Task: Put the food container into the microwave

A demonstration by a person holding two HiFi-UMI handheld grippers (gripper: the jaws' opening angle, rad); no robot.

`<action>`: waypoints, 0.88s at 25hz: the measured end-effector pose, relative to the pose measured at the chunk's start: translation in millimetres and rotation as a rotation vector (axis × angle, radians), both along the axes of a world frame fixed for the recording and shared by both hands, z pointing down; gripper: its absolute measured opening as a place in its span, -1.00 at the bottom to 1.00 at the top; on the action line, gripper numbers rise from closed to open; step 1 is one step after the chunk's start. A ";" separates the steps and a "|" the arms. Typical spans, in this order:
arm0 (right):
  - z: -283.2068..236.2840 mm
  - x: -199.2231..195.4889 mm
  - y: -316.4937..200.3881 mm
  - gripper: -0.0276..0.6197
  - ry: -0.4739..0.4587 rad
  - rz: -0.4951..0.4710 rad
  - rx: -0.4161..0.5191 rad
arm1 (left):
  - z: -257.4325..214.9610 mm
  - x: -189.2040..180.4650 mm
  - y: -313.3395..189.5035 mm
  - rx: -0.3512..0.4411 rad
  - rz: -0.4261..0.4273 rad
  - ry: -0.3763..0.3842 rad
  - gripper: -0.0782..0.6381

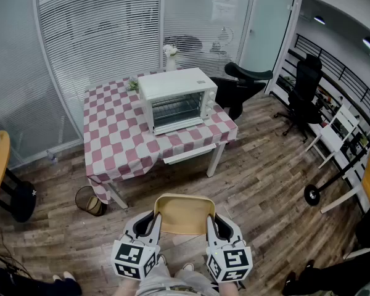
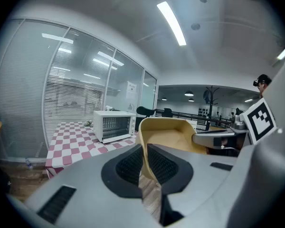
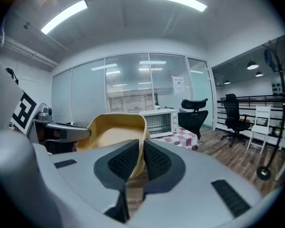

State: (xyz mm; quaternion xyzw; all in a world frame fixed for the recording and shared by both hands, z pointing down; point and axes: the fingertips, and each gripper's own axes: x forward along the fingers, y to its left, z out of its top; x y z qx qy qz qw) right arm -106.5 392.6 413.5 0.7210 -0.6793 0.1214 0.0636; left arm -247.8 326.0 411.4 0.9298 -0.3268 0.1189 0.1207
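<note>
Yellow food container [image 1: 184, 214] clamped at both side walls, left gripper [image 1: 155, 222] and right gripper [image 1: 210, 222] fingers [image 3: 157, 161] shut on it; carry level toward far microwave [image 1: 177, 99].

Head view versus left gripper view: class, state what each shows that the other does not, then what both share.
Only the head view: the wastebasket on the floor beside the checked table, seen from above.

Only the left gripper view: the ceiling light strip, and a close look at the left tool shut on the food container, one pad on each side of its wall.

Both: the yellow food container, the right tool gripping its other side, and the white microwave standing on the checked table.
</note>
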 end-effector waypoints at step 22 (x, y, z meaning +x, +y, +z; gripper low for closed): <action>11.9 46.9 24.6 -0.79 -0.011 -0.012 0.008 | 11.9 45.4 28.7 -0.024 -0.036 0.003 -0.70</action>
